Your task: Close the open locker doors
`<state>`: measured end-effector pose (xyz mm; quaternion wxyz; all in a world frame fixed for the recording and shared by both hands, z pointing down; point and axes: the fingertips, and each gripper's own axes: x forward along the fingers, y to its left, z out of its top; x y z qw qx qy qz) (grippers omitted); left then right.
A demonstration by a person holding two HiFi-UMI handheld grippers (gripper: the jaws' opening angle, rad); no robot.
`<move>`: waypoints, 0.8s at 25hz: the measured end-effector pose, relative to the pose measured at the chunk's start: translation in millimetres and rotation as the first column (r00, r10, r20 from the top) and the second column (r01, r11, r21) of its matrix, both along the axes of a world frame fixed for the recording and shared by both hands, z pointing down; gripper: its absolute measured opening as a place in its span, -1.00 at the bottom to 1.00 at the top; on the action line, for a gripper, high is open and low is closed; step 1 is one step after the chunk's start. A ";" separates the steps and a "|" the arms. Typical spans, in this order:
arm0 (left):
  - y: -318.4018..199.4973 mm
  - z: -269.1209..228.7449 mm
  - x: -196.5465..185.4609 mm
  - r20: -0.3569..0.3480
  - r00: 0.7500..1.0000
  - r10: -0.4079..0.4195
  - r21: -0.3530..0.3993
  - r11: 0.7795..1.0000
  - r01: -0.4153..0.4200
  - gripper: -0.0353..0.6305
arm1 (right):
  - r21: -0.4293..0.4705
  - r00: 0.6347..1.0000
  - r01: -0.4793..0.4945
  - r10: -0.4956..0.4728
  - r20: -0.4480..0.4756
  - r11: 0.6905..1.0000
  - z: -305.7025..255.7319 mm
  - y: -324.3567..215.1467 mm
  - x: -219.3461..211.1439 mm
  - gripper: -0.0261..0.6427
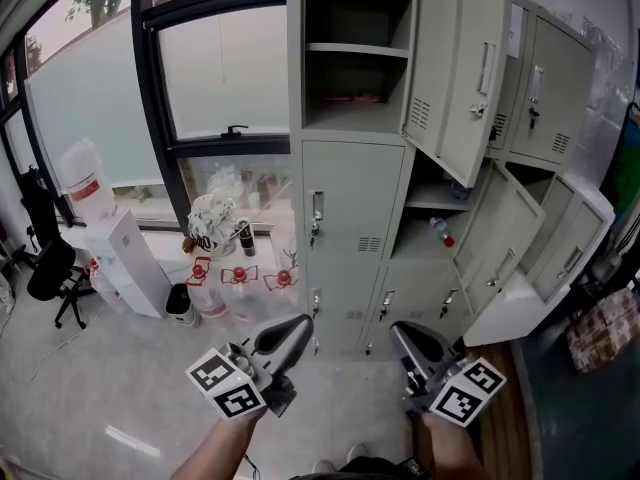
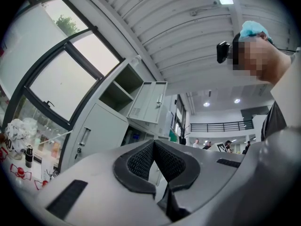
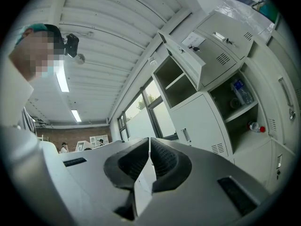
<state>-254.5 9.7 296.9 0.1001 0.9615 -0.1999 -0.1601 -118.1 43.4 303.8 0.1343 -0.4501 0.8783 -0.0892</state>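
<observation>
The locker bank (image 1: 350,183) stands ahead, well apart from both grippers, so the step in hand is judged to be the approach. Three doors are seen open. An upper door (image 1: 455,68) is swung out to the right of its shelved compartment, a middle door (image 1: 505,243) hangs below it, and a lower door (image 1: 570,258) is furthest right. The compartment to the left of the middle door is already shut.

The left gripper (image 1: 290,330) is held low in the head view. Its fingers (image 2: 138,161) are brought together at the tips, with nothing between them. The right gripper (image 1: 405,336) is held beside it, and its fingers (image 3: 164,159) are likewise closed and empty.

No grasp is judged necessary, since joined fingers serve well as a blunt pusher. Contact is best made on the flat face of a door near its handle edge, far from the hinge, where least force is needed. The push should be carried along the door's arc until the panel lies flush, and should not be ended with a jab that lets the panel bounce back.

A bottle (image 1: 440,233) is seen in the compartment behind the middle door. It should be checked that it sits fully inside before that door is swung. The middle and lower doors overlap in the head view, so their paths may cross. Whichever is found to lie outermost is probably best handled first.
</observation>
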 end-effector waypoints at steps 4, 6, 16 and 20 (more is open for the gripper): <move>-13.5 3.0 3.2 0.001 1.000 0.008 -0.005 1.000 -0.008 -0.86 | -0.006 1.000 -0.008 0.008 0.002 1.000 2.4 -13.7 3.7 -0.88; -22.0 2.8 5.4 0.002 1.000 0.009 -0.005 1.000 -0.009 -0.86 | -0.003 1.000 -0.009 0.009 0.006 1.000 1.7 -22.3 6.0 -0.88; -75.2 -13.4 31.2 0.010 1.000 0.006 0.031 1.000 -0.007 -0.86 | 0.048 1.000 0.011 -0.011 0.016 0.999 -17.1 -76.5 24.8 -0.88; -96.9 -23.7 46.0 0.012 1.000 0.010 0.051 0.999 -0.010 -0.86 | 0.065 1.000 0.020 -0.020 0.009 0.998 -26.3 -96.9 33.5 -0.88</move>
